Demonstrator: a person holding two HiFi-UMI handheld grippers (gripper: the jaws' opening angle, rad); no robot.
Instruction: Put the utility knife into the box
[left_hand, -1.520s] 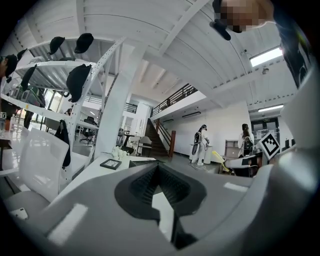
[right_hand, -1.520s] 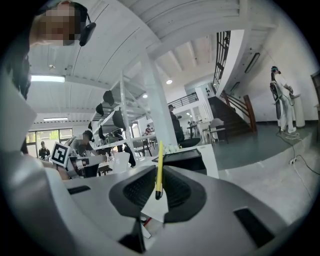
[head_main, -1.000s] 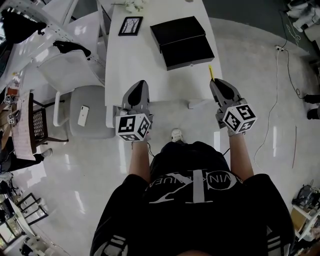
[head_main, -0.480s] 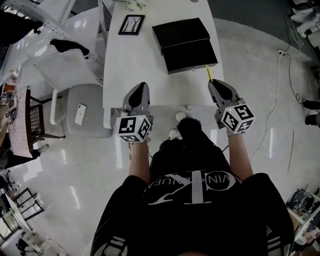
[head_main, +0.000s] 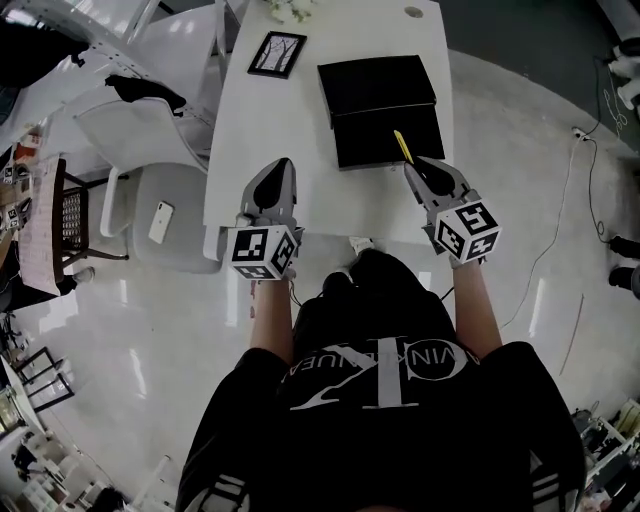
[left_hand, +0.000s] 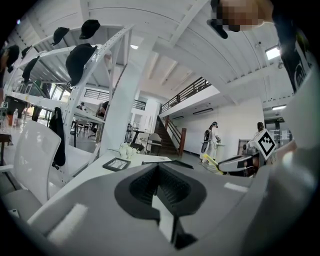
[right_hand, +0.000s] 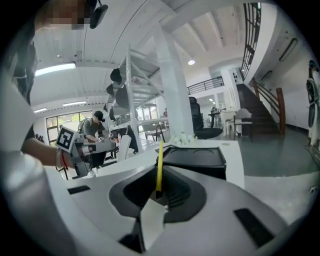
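The utility knife (head_main: 402, 146) is clamped in the right gripper (head_main: 415, 165), over the box (head_main: 385, 105) near the table's (head_main: 270, 120) right edge. It should be lowered fully inside before release. The left gripper (head_main: 277, 165) is closed, empty.

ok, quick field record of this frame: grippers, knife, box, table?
left gripper: shut, empty, over the near table edge
right gripper: shut on utility knife
utility knife: yellow, tip overlaps the box's near part in head view; not yet inside
box: black, appears open, on table
table: white; picture frame at far left
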